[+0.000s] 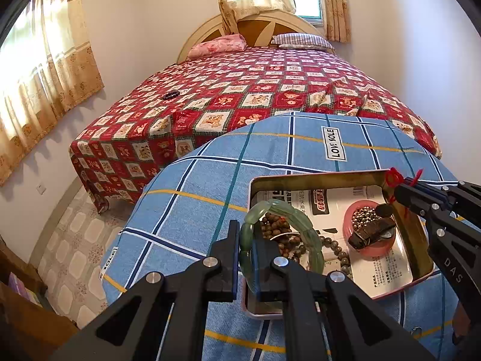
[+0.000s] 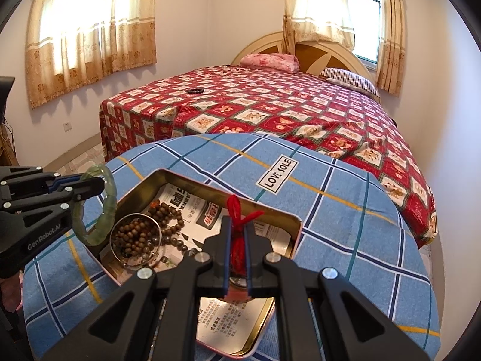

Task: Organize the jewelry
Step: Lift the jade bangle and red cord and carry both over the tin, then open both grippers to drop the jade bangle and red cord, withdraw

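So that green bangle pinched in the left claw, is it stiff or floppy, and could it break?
The green bangle probably stays stiff: it keeps its full ring shape though the left gripper pinches only one side. It looks glossy and stone-like, so likely slippery and fairly heavy for its size. If dropped on the metal tin, it might chip.

A: Left tongs (image 1: 247, 249)?
B: Matte black linkage arms, triangular cut-outs, round silver screw heads at the pivots, blue pads lining the fingers (image 1: 231, 234). White "GenRobot.AI" lettering on the side.
A: Right tongs (image 2: 237, 258)?
B: Same black build, silver screws, blue-edged fingers (image 2: 226, 249). White "DAS" lettering on the side.
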Tool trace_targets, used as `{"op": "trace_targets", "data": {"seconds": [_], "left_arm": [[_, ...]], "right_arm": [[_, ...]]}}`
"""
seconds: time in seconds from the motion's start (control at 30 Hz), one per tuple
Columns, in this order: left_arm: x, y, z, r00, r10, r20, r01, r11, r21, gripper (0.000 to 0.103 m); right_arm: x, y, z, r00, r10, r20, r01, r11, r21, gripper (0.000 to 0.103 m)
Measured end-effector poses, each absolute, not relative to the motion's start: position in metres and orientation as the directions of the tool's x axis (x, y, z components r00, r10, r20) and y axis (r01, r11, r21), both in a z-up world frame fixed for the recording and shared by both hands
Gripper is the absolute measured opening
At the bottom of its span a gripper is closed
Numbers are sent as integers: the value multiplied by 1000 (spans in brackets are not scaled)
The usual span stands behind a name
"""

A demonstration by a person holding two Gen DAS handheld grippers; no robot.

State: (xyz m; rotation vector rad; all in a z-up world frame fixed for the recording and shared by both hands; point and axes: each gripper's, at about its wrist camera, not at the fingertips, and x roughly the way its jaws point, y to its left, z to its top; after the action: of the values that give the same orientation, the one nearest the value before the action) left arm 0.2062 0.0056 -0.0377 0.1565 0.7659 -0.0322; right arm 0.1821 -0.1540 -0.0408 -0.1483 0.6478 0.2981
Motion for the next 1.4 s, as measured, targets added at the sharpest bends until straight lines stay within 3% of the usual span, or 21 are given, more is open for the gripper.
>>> {"op": "trace_targets", "data": {"seconds": [0.67, 0.7, 0.77, 0.8, 0.83, 0.9, 1.4], "left_arm": [[211, 1, -47, 699, 27, -715, 103, 985, 137, 9], [211, 0, -48, 693, 28, -720, 105, 985, 139, 12], [208, -2, -47, 694, 32, -720, 104, 984, 144, 24], [207, -3, -46, 698, 40, -715, 99, 983, 151, 40], [204, -3, -44, 709, 48, -703, 90, 983, 158, 59], [198, -2, -39, 732, 57, -679, 74, 984, 162, 73], [169, 5, -30, 739, 76, -670, 48, 985, 165, 73]], "right_arm": [[180, -153, -55, 738, 208, -641, -314, 948, -54, 10], [181, -152, -56, 740, 206, -640, -310, 949, -54, 14], [181, -153, -56, 745, 200, -636, -303, 951, -55, 33], [180, -153, -56, 748, 199, -633, -301, 952, -56, 50], [178, -154, -55, 755, 193, -627, -296, 953, -63, 58], [175, -155, -56, 758, 185, -626, -291, 954, -71, 58], [143, -172, -51, 763, 171, -623, -258, 965, -51, 62]]}}
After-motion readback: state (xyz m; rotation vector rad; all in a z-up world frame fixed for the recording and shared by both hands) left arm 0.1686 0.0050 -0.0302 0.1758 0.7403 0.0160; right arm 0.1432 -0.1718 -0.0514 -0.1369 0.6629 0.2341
